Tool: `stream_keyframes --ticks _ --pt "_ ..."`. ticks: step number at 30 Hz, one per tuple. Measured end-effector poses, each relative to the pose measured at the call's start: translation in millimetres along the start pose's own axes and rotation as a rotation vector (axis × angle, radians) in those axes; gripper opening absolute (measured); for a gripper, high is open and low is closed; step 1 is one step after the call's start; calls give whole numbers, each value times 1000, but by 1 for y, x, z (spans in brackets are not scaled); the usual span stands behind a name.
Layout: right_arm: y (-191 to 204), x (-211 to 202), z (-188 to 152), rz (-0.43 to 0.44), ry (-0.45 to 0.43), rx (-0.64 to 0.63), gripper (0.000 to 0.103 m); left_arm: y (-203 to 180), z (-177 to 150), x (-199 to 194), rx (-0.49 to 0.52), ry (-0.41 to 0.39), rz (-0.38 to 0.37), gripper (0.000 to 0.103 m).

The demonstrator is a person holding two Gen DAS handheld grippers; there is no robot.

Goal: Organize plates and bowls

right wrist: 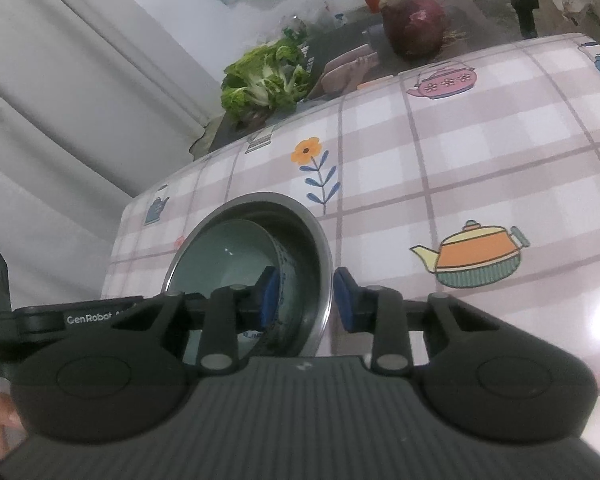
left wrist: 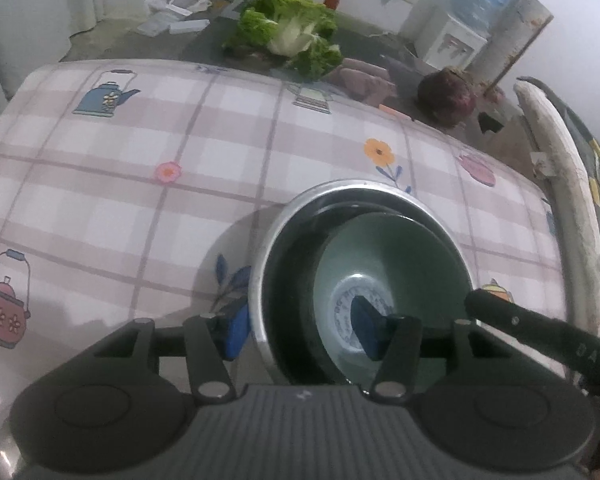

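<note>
The left wrist view is taken from just behind the left gripper [left wrist: 300,328], steeply downward and very near the steel bowl [left wrist: 268,264] on the bench [left wrist: 100,160]. The right wrist view is taken from behind the right gripper [right wrist: 306,300], lower and more level, from the other side of the steel bowl [right wrist: 320,248]. The bowl, the checked cloth [right wrist: 460,140] and the lettuce [left wrist: 288,32] behind the bench are shared by both views.

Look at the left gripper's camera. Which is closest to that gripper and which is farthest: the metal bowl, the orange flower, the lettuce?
1. Metal bowl: its rim sits between the left gripper fingers.
2. Orange flower: printed on the tablecloth, just past the bowl.
3. Lettuce: beyond the table's far edge.
</note>
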State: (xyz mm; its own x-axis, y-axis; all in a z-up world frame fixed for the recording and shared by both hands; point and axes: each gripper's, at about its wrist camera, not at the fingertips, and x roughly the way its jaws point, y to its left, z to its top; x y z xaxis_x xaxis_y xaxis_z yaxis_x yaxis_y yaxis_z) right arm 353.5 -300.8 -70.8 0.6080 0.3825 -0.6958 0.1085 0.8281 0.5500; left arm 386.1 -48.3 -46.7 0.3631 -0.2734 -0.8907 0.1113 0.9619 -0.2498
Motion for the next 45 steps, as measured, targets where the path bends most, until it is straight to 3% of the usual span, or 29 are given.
stream_keyframes --ticks 13,18,22,28,33,41,45 --pt "-35 -30 -1 -2 -28 62 35 -33 -11 0 104 10 -30 58" --pt "-20 -64 -17 -41 -98 -28 52 -33 -22 -36 175 -57 -20 68" --pt "-6 -108 -41 -87 -187 -100 75 -27 -43 -79 237 -128 -44 77" --pt "11 -179 -102 -230 -335 -196 102 -1 -105 -141 276 -266 -60 89" --pt "29 -197 -149 -352 -352 -236 102 27 -151 -163 220 -301 -27 89" --pt "88 -188 -186 -450 -347 -402 102 78 -201 -181 96 -322 19 90" --pt "111 -185 -197 -348 -336 -438 102 106 -218 -182 45 -335 83 90"
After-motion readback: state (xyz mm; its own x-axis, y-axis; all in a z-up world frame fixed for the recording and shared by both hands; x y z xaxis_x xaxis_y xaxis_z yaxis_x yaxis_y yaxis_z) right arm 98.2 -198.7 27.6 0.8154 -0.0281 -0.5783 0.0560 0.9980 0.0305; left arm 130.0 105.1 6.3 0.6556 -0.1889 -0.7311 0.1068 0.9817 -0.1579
